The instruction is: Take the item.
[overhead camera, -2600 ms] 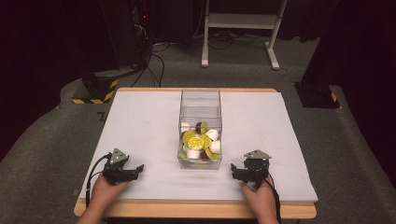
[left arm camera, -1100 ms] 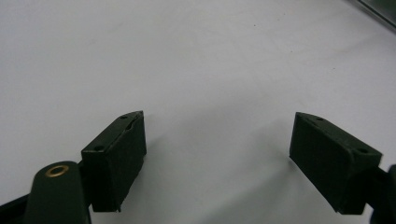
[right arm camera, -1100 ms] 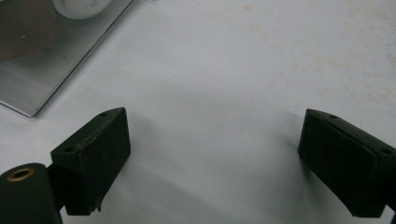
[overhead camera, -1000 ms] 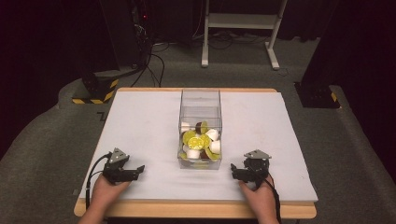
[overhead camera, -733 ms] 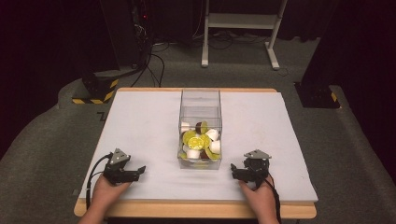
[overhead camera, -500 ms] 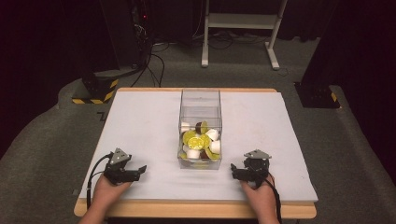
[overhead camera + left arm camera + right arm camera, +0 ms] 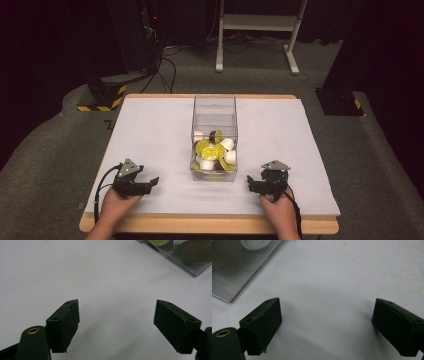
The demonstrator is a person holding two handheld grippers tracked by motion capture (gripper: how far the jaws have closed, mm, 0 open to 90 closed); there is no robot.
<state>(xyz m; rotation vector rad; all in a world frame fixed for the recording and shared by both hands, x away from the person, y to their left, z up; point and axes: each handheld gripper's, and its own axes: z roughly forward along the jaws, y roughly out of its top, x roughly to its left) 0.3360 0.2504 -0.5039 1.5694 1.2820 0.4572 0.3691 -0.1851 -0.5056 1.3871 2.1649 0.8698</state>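
Both hands rest at the near edge of the white table point(image 7: 150, 125), one on each side of the clear plastic box point(image 7: 214, 107).

Left gripper point(image 7: 150, 183): to the left of the box's near corner, well short of it. Its jaws have just been closing a little, yet they stand apart with nothing but bare table between them.

Right gripper point(image 7: 251, 184): just right of the box's near corner, jaws spread wide, empty.

The box stands mid-table, tall, open-topped. Inside, piled at its near end: small capsules point(image 7: 214, 152), white, yellow-green and brown.

Judgement: capsules look light, rigid-walled but crushable, smooth, likely to roll. Best taken singly from above, across the body below the rim, with modest squeeze. Box walls look thin and slick; it may slide if bumped.
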